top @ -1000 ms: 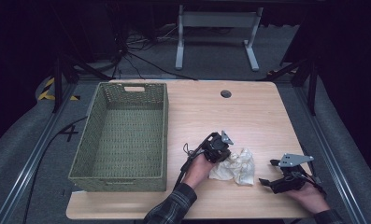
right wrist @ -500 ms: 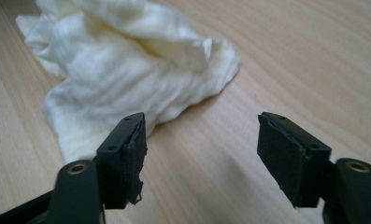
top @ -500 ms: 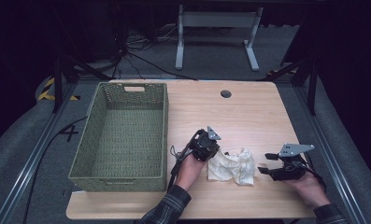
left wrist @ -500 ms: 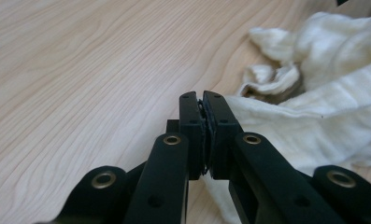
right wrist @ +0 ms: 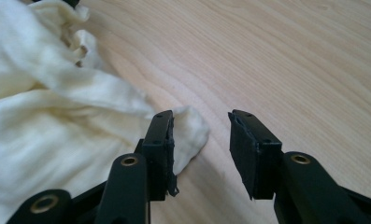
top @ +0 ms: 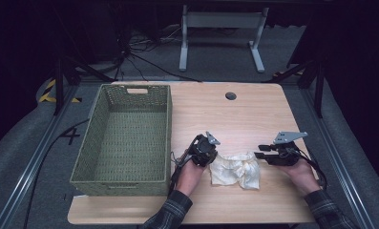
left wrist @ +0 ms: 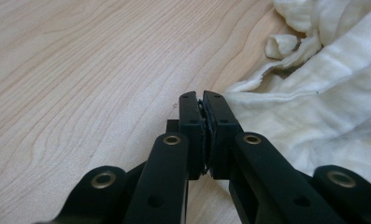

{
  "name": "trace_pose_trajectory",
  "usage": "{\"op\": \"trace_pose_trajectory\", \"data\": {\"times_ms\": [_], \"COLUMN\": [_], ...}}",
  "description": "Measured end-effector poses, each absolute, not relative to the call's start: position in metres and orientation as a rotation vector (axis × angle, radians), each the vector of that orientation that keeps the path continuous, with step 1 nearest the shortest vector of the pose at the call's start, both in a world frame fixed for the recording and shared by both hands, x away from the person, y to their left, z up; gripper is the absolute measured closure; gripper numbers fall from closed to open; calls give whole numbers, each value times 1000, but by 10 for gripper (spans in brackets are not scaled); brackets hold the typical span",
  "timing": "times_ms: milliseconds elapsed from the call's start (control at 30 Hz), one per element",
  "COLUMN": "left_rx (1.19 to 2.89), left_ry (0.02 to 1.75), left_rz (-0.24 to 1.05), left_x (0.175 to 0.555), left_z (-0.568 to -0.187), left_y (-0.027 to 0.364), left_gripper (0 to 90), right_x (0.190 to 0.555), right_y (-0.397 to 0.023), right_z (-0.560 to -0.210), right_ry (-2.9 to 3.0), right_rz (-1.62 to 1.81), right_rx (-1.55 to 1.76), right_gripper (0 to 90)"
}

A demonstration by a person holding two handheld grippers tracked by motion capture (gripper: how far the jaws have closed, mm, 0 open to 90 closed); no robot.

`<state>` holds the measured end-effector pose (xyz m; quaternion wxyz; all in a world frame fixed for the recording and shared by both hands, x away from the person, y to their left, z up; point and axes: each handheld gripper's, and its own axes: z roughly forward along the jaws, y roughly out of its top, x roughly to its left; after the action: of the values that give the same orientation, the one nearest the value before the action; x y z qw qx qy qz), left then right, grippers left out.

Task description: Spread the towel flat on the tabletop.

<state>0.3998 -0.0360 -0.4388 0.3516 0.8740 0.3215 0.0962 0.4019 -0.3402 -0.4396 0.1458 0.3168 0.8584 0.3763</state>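
Note:
A crumpled cream cloth [top: 235, 170] lies on the wooden table [top: 254, 114], near its front edge. My left gripper [top: 214, 155] rests low at the cloth's left edge. In the left gripper view its jaws [left wrist: 202, 100] are shut, with the cloth's edge [left wrist: 286, 126] lying just beside the right jaw and nothing visible between the pads. My right gripper [top: 259, 151] is at the cloth's right edge. Its jaws [right wrist: 201, 133] stand apart and have just been closing. A corner of the cloth [right wrist: 190, 128] lies between them against the left jaw, not pinched.
A green woven basket [top: 164, 138] stands empty on the left half of the table, close to my left hand. A round cable hole [top: 231, 96] is at the far edge. Bare wood stretches behind the cloth.
My right gripper has moved away from the front edge and left, up to the cloth's right side. My left gripper has shifted a little left. The cloth lies about where it was.

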Motion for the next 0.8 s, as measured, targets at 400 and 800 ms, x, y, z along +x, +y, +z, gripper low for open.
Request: {"op": "trace_pose_trajectory", "data": {"times_ms": [400, 800], "left_rx": [2276, 2220], "left_ry": [808, 801], "left_rz": [228, 264], "left_x": [401, 398], "left_z": [-442, -426], "left_y": [-39, -36], "left_gripper": [868, 869], "right_x": [414, 405], "right_y": [-329, -342], "right_z": [-458, -440], "right_ry": [2535, 2493], "right_rz": [1057, 1125], "right_rx": [888, 894], "right_gripper": [756, 864]}}
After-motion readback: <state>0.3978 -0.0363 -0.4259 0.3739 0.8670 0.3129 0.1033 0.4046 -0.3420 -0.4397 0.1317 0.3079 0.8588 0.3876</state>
